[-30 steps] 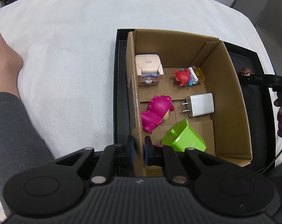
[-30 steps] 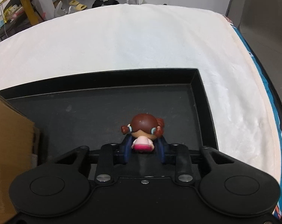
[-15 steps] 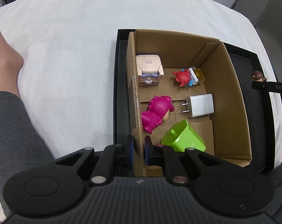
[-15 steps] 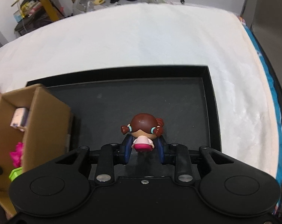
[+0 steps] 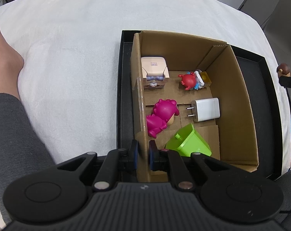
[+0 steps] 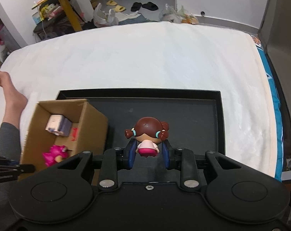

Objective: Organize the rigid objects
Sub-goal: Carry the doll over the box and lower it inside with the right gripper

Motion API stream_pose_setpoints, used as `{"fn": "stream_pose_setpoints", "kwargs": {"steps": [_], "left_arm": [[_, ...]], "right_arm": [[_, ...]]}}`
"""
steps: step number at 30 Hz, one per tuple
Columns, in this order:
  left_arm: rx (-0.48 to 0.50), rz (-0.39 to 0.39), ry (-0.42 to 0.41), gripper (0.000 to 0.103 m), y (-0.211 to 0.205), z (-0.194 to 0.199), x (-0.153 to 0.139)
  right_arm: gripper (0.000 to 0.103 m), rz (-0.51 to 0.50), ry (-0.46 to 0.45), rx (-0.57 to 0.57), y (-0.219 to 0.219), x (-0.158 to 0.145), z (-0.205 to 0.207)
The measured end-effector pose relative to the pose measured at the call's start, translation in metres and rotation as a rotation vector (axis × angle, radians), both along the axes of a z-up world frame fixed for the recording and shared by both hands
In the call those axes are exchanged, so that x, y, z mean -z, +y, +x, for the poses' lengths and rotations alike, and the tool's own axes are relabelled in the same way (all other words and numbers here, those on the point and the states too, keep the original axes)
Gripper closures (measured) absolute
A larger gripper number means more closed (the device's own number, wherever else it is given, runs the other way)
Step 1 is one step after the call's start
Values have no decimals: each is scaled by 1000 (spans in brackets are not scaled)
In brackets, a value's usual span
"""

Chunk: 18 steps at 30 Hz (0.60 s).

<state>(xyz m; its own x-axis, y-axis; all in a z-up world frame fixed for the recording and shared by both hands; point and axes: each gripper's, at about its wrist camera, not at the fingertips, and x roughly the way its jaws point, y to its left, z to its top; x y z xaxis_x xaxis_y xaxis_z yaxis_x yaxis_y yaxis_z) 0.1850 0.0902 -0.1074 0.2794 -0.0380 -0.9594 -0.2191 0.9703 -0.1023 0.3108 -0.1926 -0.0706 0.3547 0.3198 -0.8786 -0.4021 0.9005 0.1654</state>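
Observation:
My right gripper (image 6: 147, 154) is shut on a brown-haired doll figure (image 6: 147, 134) and holds it above the black tray (image 6: 184, 119). The doll also shows at the right edge of the left wrist view (image 5: 284, 70). My left gripper (image 5: 143, 155) is shut on the near left wall of the cardboard box (image 5: 239, 104), which stands in the tray (image 5: 261, 88). The box holds a pink figure (image 5: 160, 117), a white charger (image 5: 206, 108), a green cup (image 5: 189, 144) on its side, a red crab toy (image 5: 189, 80) and a beige cube toy (image 5: 155, 71).
The tray lies on a white blanket (image 5: 68, 67) over a bed. A person's bare foot and grey-sleeved leg (image 5: 4, 77) rest on the blanket to the left. In the right wrist view the box (image 6: 91, 123) stands left of the doll.
My right gripper has risen and drawn back with the doll, so the box has come into its view at the left. The left gripper has stayed shut on the box wall.

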Motion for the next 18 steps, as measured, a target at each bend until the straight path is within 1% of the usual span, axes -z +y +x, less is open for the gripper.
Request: {"fn": "stream_pose_setpoints", "kwargs": {"steps": [9,18], "left_arm": [[-6,-11,-2,92,2,0,-1],[1,-15,-4,92,2,-1,0]], "right_arm": [[75,54,-15,-67,24,-29,-13],[75,72,-11,-141,58,-42,-23]]}}
